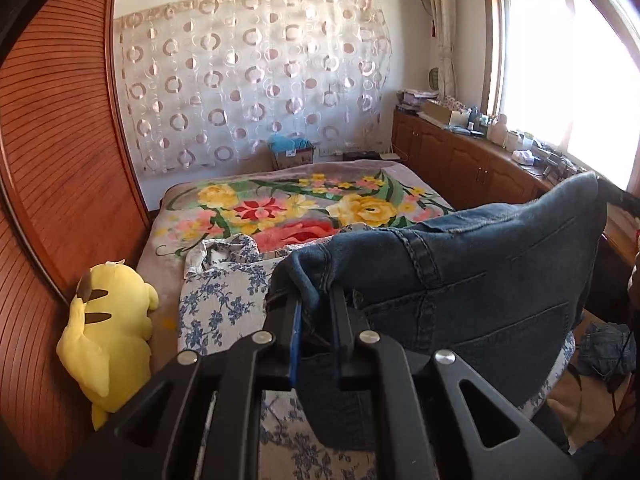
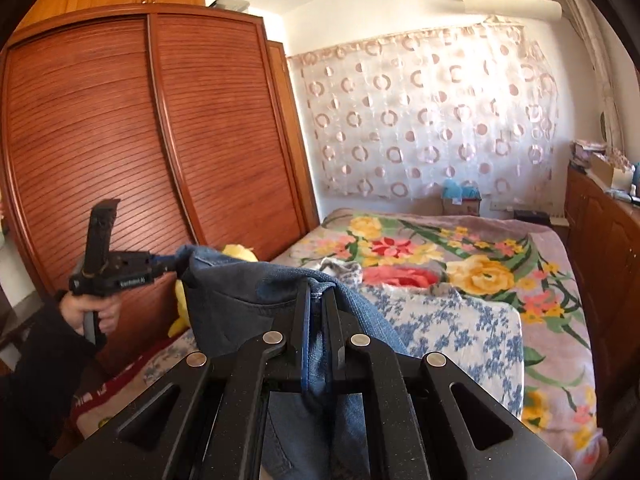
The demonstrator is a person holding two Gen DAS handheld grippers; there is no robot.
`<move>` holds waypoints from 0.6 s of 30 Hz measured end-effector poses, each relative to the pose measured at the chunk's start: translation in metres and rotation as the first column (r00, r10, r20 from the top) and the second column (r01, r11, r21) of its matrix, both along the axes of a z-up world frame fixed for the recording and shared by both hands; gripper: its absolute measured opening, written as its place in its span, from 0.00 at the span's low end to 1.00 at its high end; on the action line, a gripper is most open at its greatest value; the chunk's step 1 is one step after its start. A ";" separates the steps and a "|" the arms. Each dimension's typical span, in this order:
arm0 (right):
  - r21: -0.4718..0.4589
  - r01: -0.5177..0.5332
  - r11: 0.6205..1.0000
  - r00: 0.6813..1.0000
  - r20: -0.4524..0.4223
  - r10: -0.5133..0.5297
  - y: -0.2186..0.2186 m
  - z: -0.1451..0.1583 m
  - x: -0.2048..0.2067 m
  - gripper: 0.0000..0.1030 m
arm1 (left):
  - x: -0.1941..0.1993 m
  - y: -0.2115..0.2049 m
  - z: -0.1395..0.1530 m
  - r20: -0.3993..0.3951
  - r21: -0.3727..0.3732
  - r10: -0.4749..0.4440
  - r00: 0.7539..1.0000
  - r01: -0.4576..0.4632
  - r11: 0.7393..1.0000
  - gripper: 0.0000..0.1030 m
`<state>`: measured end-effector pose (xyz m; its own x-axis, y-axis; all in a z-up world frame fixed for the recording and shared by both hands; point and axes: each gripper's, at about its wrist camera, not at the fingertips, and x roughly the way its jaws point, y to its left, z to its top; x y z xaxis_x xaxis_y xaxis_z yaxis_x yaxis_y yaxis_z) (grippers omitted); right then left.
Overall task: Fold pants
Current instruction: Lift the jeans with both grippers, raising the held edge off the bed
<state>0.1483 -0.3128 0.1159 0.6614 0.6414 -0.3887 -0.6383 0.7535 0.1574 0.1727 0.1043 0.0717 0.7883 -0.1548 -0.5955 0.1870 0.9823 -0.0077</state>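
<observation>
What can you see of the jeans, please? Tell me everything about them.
The jeans are blue denim with stitched seams and a slightly faded look. They are lifted above the bed, not lying flat. The left gripper is shut on one edge and the right gripper is shut on another, so the cloth stretches between them and hangs down below. Its lower part drapes toward a white sheet with blue flowers. How far it is folded, I cannot tell.

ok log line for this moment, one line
left gripper: shut on jeans | right gripper: shut on jeans | jeans: held above bed | fold: not yet
</observation>
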 end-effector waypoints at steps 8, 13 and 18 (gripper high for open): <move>-0.045 0.121 0.992 0.990 0.077 -0.118 0.023 0.053 0.095 0.02 | 0.066 -0.010 0.088 0.167 0.065 0.048 0.985 -0.059 0.996 0.08; -0.012 0.126 0.992 0.980 0.159 -0.123 0.014 0.085 0.088 0.02 | 0.054 -0.006 0.105 0.236 0.069 0.046 0.971 -0.064 0.996 0.08; -0.048 0.067 0.997 0.997 0.049 -0.065 0.015 0.015 0.065 0.02 | 0.027 0.011 0.028 0.145 0.104 0.047 0.988 -0.062 0.993 0.08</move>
<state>0.2135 -0.2975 0.1311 0.7204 0.5765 -0.3857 -0.5926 0.8005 0.0897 0.1997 0.1150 0.0994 0.8716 -0.0504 -0.4875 0.1249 0.9847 0.1215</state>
